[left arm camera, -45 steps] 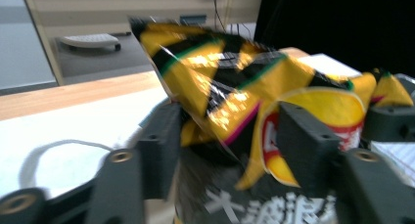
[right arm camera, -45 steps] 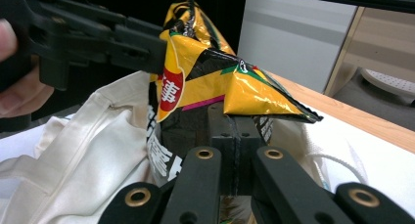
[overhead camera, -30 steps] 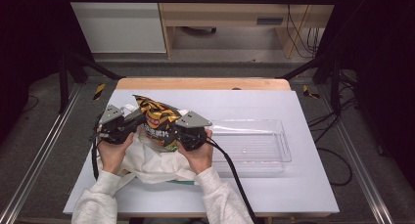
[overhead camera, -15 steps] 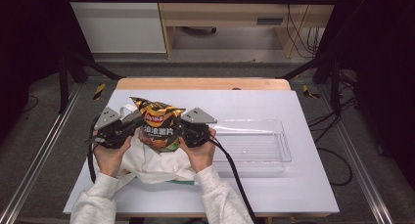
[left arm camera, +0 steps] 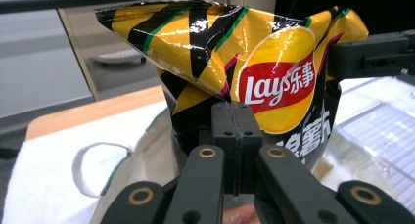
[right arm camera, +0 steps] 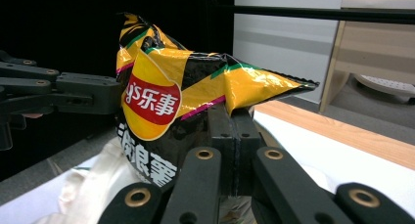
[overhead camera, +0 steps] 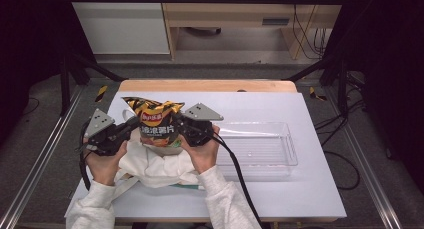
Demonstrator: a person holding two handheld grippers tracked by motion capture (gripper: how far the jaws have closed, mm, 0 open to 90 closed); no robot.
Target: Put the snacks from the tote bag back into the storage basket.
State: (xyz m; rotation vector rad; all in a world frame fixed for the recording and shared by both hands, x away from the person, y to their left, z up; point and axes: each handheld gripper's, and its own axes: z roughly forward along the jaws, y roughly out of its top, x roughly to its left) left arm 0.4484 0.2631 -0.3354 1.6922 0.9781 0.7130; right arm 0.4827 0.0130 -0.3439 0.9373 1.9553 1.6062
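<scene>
Risen since before, both tools pinch the chip bag.

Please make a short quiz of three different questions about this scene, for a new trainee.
1. True or false: both claws are shut on the chip bag.
2. Where is the clear tray?
A. under the bag
B. on the table beside the right claw, with nothing visible in it
C. on the floor
3. Fill in: below the bag lies a white cloth ____.

Key
1. True: the left claw pinches the bag's one side, the right claw the other, and the bag hangs between them above the table.
2. B
3. bag, a tote with a loop handle.
</scene>
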